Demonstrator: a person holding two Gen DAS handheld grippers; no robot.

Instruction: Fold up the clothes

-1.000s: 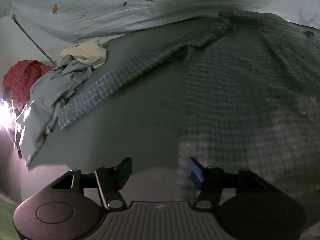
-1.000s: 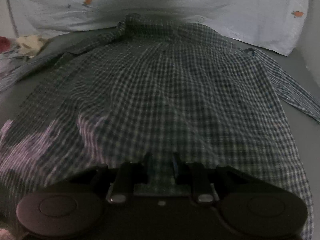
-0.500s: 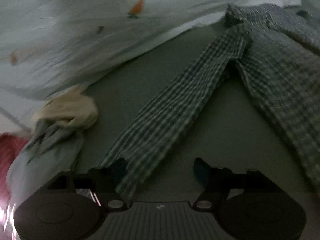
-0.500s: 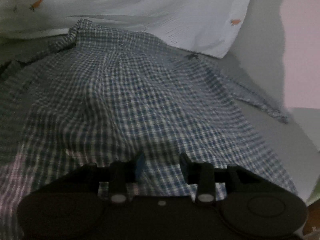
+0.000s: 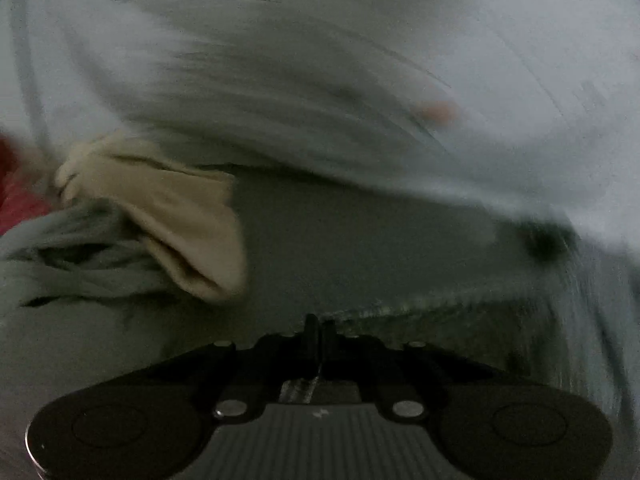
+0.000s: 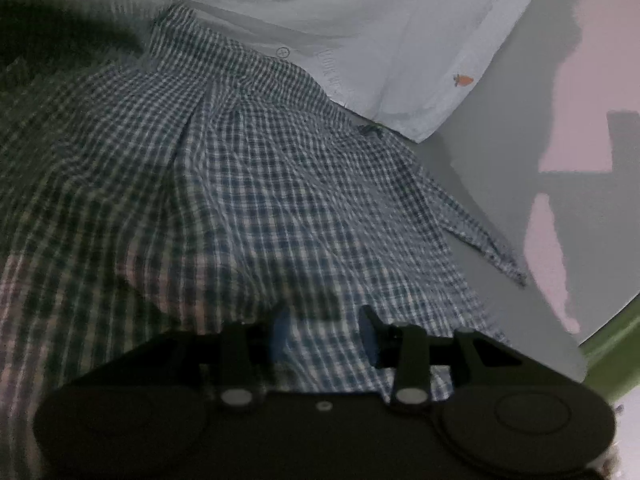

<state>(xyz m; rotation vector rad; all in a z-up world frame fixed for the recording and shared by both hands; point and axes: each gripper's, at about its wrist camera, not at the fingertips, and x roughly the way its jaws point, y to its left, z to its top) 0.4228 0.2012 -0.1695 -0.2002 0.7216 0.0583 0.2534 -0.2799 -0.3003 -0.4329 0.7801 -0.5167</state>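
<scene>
Grey bed (image 5: pixel 360 240) runs flat under everything, with a pale sheet (image 6: pixel 380 20) printed with small orange shapes heaped along its far side and a pinkish wall (image 6: pixel 592 60) beyond the right edge. The checked shirt (image 6: pixel 240 180) lies spread across the bed, one sleeve (image 6: pixel 480 236) trailing out to the right. The right tool (image 6: pixel 324 332) hovers over the shirt's lower part, fingers spread apart. The left tool (image 5: pixel 318 336) is pressed together, pinching a blurred edge of checked cloth. Near it on the left sits a pile: a cream cloth (image 5: pixel 180 216) on a grey-blue garment (image 5: pixel 80 264), something red (image 5: pixel 16 196) behind
</scene>
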